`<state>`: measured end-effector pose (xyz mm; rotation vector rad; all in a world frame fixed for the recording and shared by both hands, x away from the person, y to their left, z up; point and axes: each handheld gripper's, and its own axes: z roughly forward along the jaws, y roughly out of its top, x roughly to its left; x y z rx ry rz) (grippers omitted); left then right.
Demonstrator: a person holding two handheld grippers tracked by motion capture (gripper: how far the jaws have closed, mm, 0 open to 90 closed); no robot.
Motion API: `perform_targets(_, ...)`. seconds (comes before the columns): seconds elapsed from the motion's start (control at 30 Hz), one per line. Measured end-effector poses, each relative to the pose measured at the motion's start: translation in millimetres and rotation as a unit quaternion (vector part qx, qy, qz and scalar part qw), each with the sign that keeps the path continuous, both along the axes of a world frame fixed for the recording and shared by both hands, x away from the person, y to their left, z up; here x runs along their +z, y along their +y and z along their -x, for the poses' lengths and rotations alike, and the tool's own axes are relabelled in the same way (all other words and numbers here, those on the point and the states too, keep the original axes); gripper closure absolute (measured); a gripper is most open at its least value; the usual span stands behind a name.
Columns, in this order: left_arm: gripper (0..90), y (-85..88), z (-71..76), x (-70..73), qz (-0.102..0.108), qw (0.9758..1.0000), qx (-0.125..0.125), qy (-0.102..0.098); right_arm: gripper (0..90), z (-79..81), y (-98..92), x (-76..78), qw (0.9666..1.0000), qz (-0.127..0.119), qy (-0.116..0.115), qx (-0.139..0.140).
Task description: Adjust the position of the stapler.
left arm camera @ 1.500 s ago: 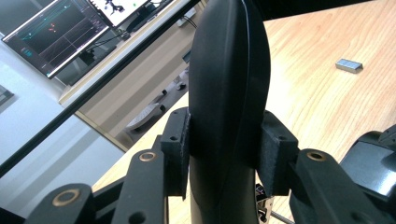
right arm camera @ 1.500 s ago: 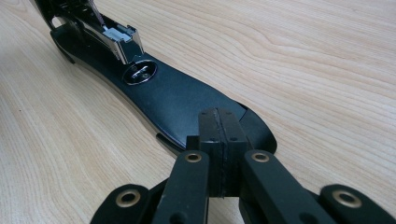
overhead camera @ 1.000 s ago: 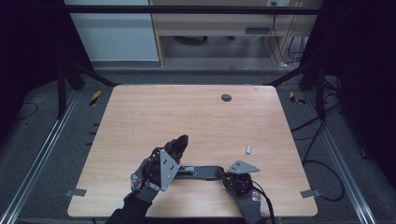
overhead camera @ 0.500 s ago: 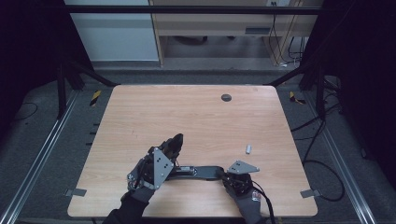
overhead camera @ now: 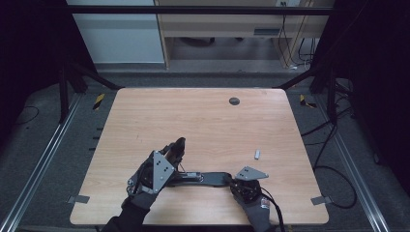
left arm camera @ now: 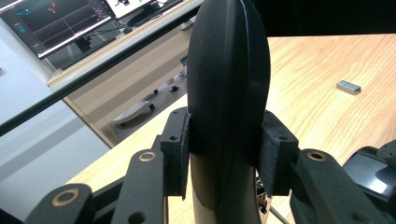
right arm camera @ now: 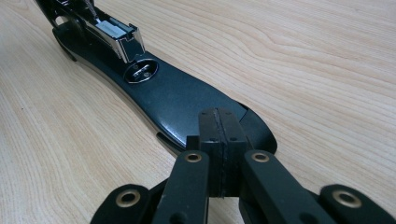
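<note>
Grey carpet floor (overhead camera: 43,145), dim room, wooden cabinet (overhead camera: 217,29), monitors (left arm camera: 51,21)

Operator A: From the high view, I cannot resolve the small grey piece (overhead camera: 257,154) on the surface (overhead camera: 208,121); it is too small to identify. The dark round mark (overhead camera: 234,101) near the far edge is equally unclear.

Operator B: Confirmed. In the left gripper view, the stapler's black upper arm (left arm camera: 229,93) is cut off by the top edge and hides the surface behind it. In the right gripper view, the stapler base (right arm camera: 177,102) runs out at the upper left corner, and I cannot see its far end.
</note>
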<state>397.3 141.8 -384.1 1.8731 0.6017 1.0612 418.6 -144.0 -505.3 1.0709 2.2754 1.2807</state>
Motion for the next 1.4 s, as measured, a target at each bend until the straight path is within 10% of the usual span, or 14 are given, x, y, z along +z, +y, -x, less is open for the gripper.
perform_targets(1.4,58.3,44.0,-1.5,10.0,0.064,0.9969,0.009,0.044,90.0,0.7,1.4,0.8,1.0,0.003,0.002,0.003)
